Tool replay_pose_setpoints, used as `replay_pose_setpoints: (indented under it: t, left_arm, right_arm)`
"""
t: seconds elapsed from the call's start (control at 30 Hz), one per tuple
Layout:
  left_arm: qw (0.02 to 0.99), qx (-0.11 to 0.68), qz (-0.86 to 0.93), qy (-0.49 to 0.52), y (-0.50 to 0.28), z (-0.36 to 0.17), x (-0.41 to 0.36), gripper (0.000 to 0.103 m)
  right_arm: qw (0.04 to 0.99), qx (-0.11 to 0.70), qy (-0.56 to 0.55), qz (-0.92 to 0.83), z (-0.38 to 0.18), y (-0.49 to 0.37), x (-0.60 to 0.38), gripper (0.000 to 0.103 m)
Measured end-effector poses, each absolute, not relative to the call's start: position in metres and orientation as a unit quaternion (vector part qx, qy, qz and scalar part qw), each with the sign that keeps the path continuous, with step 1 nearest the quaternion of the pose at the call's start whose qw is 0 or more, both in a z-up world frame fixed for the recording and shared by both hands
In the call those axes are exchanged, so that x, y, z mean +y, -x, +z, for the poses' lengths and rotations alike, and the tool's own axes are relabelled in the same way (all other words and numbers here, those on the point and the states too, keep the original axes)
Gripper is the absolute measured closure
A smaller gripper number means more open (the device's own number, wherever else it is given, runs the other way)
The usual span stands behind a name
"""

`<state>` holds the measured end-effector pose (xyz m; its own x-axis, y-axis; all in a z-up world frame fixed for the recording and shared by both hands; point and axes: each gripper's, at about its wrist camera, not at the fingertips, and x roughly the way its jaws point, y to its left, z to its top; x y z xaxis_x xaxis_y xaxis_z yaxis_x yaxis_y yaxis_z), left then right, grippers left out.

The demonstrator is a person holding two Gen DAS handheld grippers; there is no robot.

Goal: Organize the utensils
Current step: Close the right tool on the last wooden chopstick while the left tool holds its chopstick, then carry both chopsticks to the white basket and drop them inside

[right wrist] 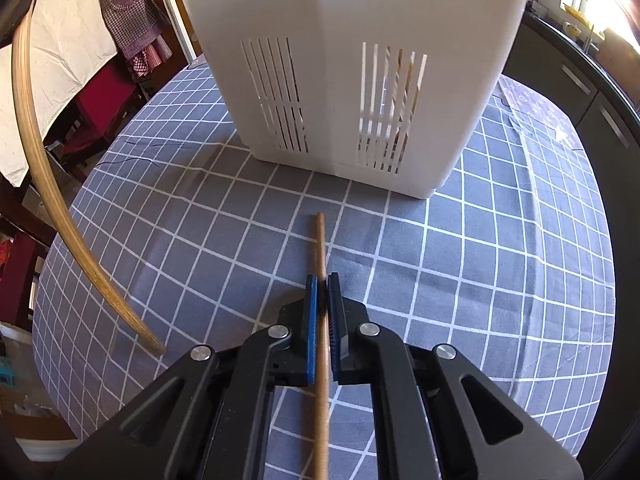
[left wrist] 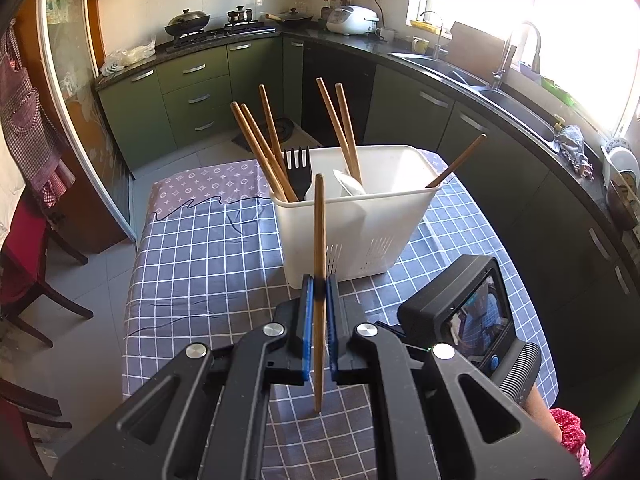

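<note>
A white slotted utensil holder [left wrist: 352,216] stands on the checked tablecloth [left wrist: 200,264]. It holds several wooden chopsticks [left wrist: 260,148], a black fork [left wrist: 298,168] and a white spoon [left wrist: 350,188]. My left gripper [left wrist: 319,284] is shut on a wooden chopstick [left wrist: 319,240], held upright in front of the holder. My right gripper [right wrist: 322,284] is shut on another wooden chopstick [right wrist: 321,320], low over the cloth, pointing at the holder [right wrist: 352,60]. The left gripper's chopstick [right wrist: 48,184] arcs at the left of the right wrist view. The right gripper's body [left wrist: 472,312] shows right of the left gripper.
Green kitchen cabinets [left wrist: 192,96] and a dark counter with a sink [left wrist: 516,108] run behind and to the right of the table. Red chairs [left wrist: 28,264] stand to the left of the table.
</note>
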<state>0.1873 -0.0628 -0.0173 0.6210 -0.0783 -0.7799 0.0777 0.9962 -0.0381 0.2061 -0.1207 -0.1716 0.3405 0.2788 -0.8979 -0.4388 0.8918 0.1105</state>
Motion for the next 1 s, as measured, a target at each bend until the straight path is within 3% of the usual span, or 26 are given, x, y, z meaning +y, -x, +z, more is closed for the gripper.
replay_pose_setpoints:
  t: [0.53, 1.0]
  left_arm:
    - [0.900, 0.433, -0.044, -0.002, -0.186, -0.017, -0.063, 0.097]
    - [0.902, 0.430, -0.046, -0.005, -0.181, -0.016, -0.064, 0.097]
  right_arm:
    - [0.905, 0.344, -0.018, 0.250, -0.043, -0.153, -0.198, 0.097]
    - [0.912, 0.327, -0.005, 0.246, -0.028, -0.131, -0.205, 0.097]
